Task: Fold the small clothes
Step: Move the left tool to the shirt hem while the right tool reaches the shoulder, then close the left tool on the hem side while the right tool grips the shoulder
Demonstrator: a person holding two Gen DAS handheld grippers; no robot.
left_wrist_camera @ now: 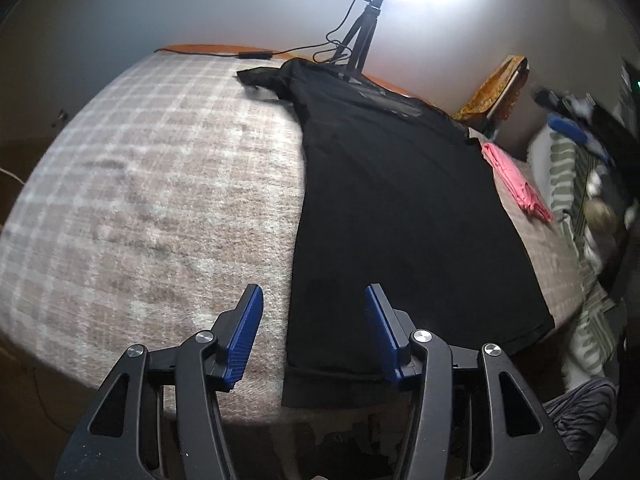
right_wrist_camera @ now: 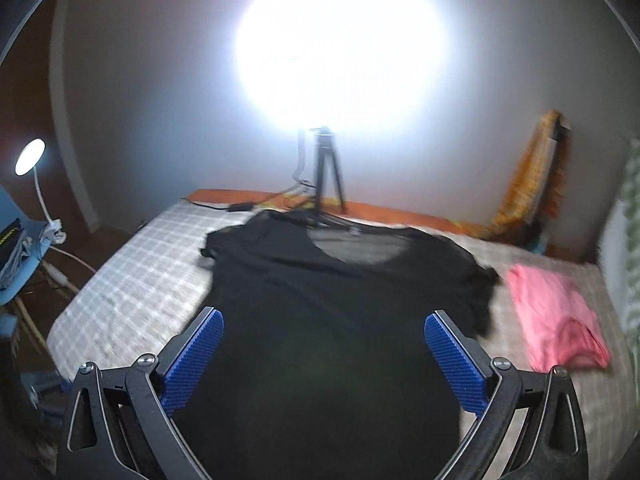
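Observation:
A black t-shirt point(left_wrist_camera: 400, 208) lies spread flat on the checked bed cover point(left_wrist_camera: 160, 184), collar toward the far wall, hem at the near bed edge. My left gripper point(left_wrist_camera: 314, 300) is open and empty above the shirt's near left hem corner. In the right wrist view the same shirt point(right_wrist_camera: 320, 320) fills the middle, and my right gripper point(right_wrist_camera: 324, 328) is open wide and empty above its lower part. The right gripper also shows blurred at the far right of the left wrist view point(left_wrist_camera: 572, 120).
A folded pink garment point(right_wrist_camera: 556, 320) lies on the bed right of the shirt; it also shows in the left wrist view point(left_wrist_camera: 516, 184). A tripod with a bright light point(right_wrist_camera: 328, 176) and cables stand at the far edge. A desk lamp point(right_wrist_camera: 30, 158) stands at the left.

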